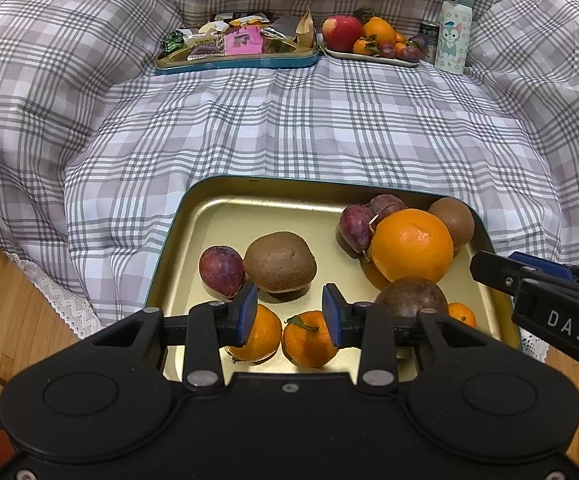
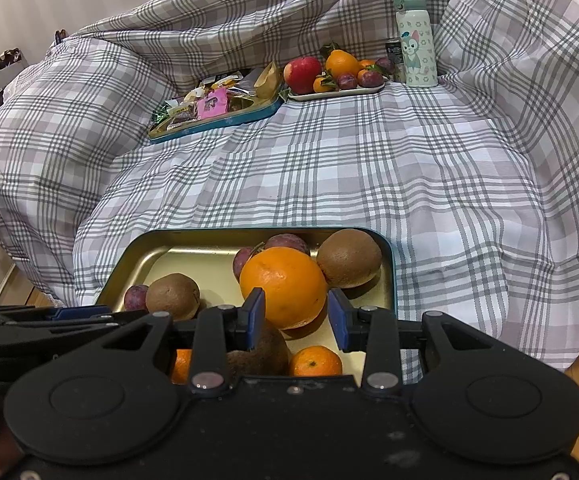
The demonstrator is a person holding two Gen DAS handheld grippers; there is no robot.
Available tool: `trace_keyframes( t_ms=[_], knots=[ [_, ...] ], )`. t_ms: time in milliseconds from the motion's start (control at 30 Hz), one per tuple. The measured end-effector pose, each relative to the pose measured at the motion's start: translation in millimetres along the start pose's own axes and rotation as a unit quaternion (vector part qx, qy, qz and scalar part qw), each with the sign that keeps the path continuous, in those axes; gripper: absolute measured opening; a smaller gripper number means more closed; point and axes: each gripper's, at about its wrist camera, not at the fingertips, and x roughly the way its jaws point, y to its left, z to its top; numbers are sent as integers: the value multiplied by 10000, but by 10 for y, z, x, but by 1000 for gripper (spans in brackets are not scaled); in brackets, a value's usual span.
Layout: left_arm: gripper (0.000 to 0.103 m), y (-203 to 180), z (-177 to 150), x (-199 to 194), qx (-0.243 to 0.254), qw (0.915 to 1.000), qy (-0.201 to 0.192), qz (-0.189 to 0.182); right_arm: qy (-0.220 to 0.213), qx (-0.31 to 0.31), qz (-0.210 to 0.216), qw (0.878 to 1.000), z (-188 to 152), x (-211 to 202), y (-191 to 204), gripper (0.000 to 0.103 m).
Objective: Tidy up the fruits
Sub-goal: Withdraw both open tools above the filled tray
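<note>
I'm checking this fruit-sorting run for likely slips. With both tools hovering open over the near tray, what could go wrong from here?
1. The big orange leans against plums and a kiwi; lifting it may send them rolling.
2. The right tool and left tool work close together over one tray, so they might collide.
3. The tray sits on soft, rumpled bedding near its edge; pressing down could tip it.
</note>
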Motion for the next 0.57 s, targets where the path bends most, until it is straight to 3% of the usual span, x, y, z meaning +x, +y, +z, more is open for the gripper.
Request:
trace_keyframes(
  t_ms=[567],
  knots=[
    [45, 17, -4, 11, 21, 10000, -6, -34, 13, 3, 15, 10000, -8, 5, 19, 38]
  ],
)
